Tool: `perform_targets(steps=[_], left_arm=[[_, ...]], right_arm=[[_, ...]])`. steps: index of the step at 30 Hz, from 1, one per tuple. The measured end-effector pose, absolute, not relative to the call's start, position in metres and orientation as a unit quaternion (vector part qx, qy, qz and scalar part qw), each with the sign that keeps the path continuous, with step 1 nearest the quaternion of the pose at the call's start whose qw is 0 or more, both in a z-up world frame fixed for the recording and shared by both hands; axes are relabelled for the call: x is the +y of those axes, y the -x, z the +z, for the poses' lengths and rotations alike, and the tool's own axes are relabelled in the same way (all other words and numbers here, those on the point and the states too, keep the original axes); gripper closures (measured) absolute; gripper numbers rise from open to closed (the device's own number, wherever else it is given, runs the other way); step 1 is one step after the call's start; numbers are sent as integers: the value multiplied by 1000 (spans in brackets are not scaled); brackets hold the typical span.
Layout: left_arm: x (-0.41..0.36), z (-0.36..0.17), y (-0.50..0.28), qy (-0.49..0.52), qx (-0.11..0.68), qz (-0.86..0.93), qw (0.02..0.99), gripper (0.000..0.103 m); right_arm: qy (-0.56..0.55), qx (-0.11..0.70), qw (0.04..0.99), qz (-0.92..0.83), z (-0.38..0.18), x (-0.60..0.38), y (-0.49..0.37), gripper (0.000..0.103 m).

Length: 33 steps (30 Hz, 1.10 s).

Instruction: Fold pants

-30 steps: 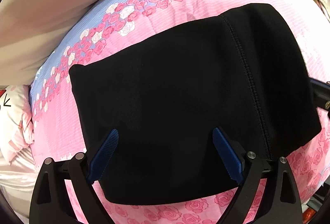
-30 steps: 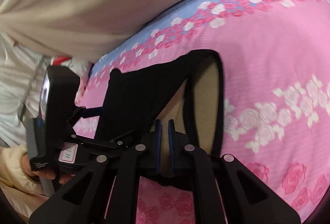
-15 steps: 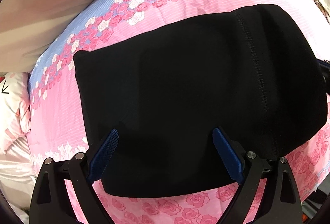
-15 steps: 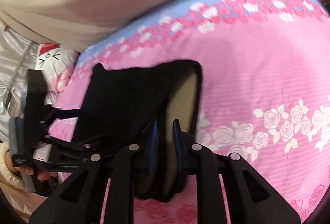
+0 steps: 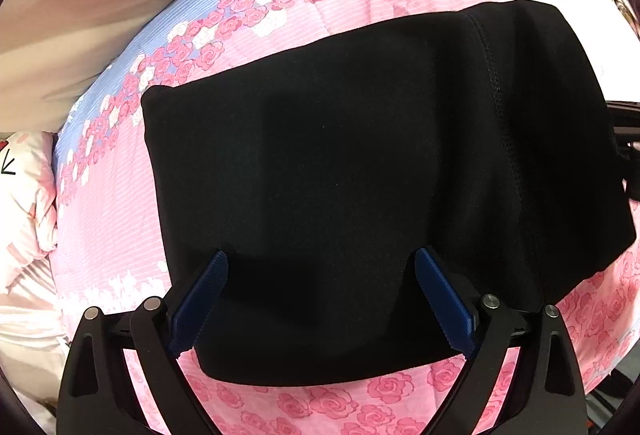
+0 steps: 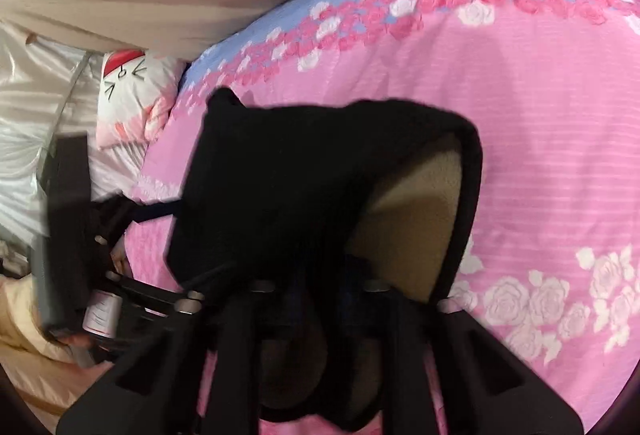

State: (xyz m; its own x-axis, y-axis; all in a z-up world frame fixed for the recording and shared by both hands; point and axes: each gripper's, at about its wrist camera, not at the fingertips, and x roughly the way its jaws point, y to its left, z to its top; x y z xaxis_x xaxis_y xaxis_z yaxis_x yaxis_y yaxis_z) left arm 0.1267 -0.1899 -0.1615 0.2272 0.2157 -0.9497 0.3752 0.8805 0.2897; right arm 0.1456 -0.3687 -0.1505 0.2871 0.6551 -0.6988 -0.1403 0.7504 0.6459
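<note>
left gripper: jaws spread wide above the folded black pants, gripping nothing | right gripper: just closing, clenched on the pants' edge, tan lining showing | pants: lying on the pink rose bedspread

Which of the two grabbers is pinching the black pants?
The right gripper. Its jaws are shut on the lifted edge of the black pants. The left gripper stands wide open over the pants, pinching nothing.
</note>
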Motion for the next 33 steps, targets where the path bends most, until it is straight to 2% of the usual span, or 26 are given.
perform_targets(steps=[2, 3, 5, 6, 9, 10, 11, 12, 13, 15, 17, 18, 20, 23, 26, 28, 30, 31, 32, 33], left_arm=[[-186, -160, -129, -235, 621, -55, 746, 9], [-186, -157, -128, -228, 619, -57, 749, 6], [-186, -155, -128, -224, 616, -61, 753, 5], [-186, -163, -127, -235, 622, -57, 745, 5], [-189, -165, -124, -246, 616, -62, 746, 5], [-191, -165, -124, -251, 613, -61, 746, 5], [-192, -167, -124, -259, 609, -58, 748, 5], [-192, -169, -124, -261, 610, -57, 746, 5], [-192, -171, -122, -256, 614, -62, 744, 5], [-192, -170, -123, -254, 612, -65, 746, 5], [-193, -169, -120, -252, 609, -68, 749, 5], [-193, -172, -119, -250, 608, -71, 750, 5], [-195, -169, -118, -257, 606, -71, 750, 5], [-192, -158, -116, -267, 595, -60, 756, 5], [-172, -155, -119, -270, 589, -30, 761, 5], [-149, -159, -122, -242, 605, -19, 758, 5], [-132, -164, -126, -204, 622, -17, 756, 5], [-125, -165, -128, -179, 629, -20, 756, 5], [-122, -165, -129, -160, 633, -21, 757, 5], [-121, -166, -129, -153, 635, -23, 757, 5]], right_arm=[[-269, 501, 784, 250, -126, -391, -135, 95], [-268, 498, 793, 228, -131, -403, -130, 95], [-281, 552, 764, 177, -184, -421, -127, 94], [-355, 537, 744, 178, -197, -436, -121, 94], [-358, 479, 775, 202, -156, -434, -113, 95], [-348, 487, 775, 201, -160, -429, -113, 95], [-322, 533, 762, 178, -184, -425, -116, 94], [-344, 538, 750, 171, -194, -429, -114, 93], [-381, 515, 748, 173, -185, -438, -111, 94], [-370, 479, 775, 183, -169, -441, -106, 94], [-365, 534, 745, 163, -204, -440, -106, 87], [-390, 524, 739, 165, -204, -445, -103, 84], [-376, 518, 759, 121, -176, -457, -98, 81], [-291, 459, 839, 30, -116, -470, -79, 81], [-278, 425, 855, 107, -69, -444, -80, 81], [-278, 424, 845, 171, -63, -413, -89, 82], [-248, 455, 833, 193, -94, -381, -110, 73], [-222, 504, 819, 158, -134, -379, -125, 74], [-253, 518, 806, 136, -160, -392, -132, 96], [-351, 499, 784, 117, -172, -416, -131, 103]])
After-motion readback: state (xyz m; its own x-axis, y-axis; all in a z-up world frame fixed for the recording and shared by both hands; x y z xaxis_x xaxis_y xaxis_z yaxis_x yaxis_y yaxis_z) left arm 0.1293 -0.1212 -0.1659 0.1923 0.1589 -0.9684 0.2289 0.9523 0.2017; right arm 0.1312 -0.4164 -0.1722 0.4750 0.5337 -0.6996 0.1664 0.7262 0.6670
